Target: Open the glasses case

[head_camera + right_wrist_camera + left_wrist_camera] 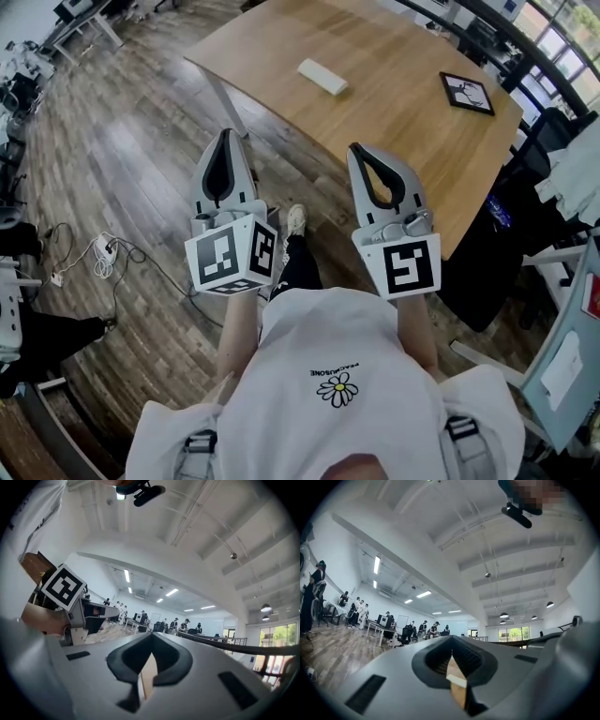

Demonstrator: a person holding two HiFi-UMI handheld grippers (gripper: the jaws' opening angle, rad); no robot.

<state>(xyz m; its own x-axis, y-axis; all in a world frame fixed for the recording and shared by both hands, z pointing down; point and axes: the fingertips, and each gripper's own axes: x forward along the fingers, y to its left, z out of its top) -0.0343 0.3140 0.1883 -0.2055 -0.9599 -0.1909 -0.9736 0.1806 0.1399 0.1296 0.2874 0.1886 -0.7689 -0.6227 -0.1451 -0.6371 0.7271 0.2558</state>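
Well, the pale oblong glasses case lies flat on the wooden table, towards its far side and well apart from both of my grippers. A dark framed picture sits near the table's right edge. My left gripper and right gripper hang side by side over the plank floor, short of the table's near edge and pointing towards it. Both have their jaws clenched together, with nothing between them.

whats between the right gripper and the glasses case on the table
Nothing: the head view shows just bare table between the right gripper and the glasses case.
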